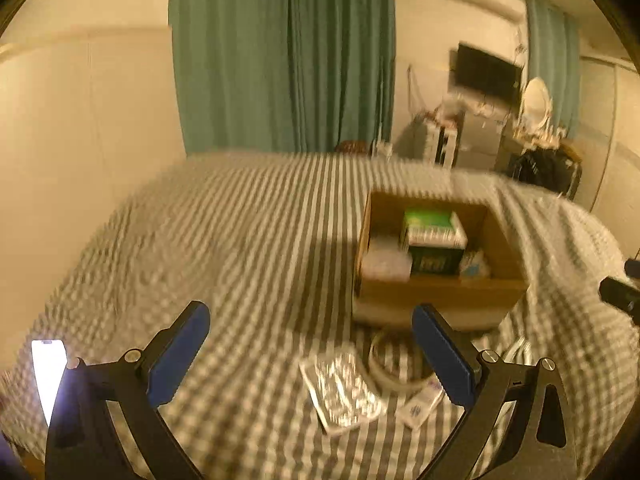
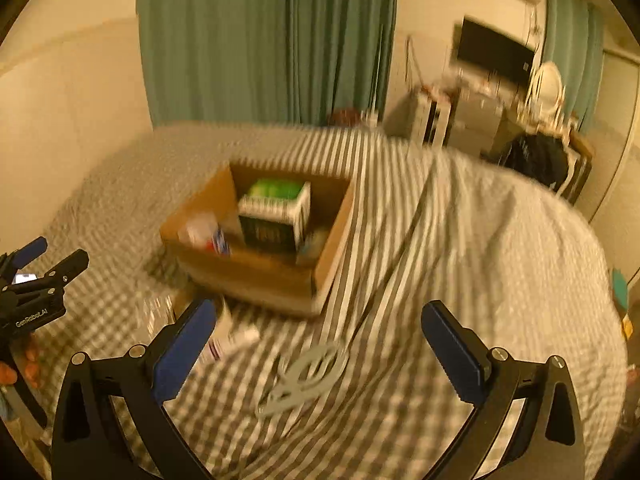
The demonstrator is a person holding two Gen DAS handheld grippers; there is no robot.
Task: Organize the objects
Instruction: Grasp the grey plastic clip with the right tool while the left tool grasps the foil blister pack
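An open cardboard box [image 1: 440, 292] [image 2: 256, 272] stands on the checked bed cover and holds a green-topped carton [image 1: 434, 236] [image 2: 276, 212] plus small white packs. In front of it lie a silvery blister pack [image 1: 340, 390] [image 2: 154, 312], a coiled pale cable [image 1: 382, 366] [image 2: 308, 376] and a small white packet [image 1: 420, 404] [image 2: 230, 340]. My left gripper [image 1: 312, 316] [image 2: 60, 252] hovers open above the blister pack, holding nothing. Open and empty too, my right gripper [image 2: 318, 310] hangs over the coiled cable; part of it shows at the left wrist view's right edge [image 1: 620, 292].
A lit phone [image 1: 48, 372] lies at the bed's near left edge. Green curtains [image 1: 280, 60] hang behind the bed. Beyond its far right corner are a dark screen [image 1: 486, 74], cluttered furniture and a chair with a black bag [image 1: 540, 168]. The bed cover folds up right of the box.
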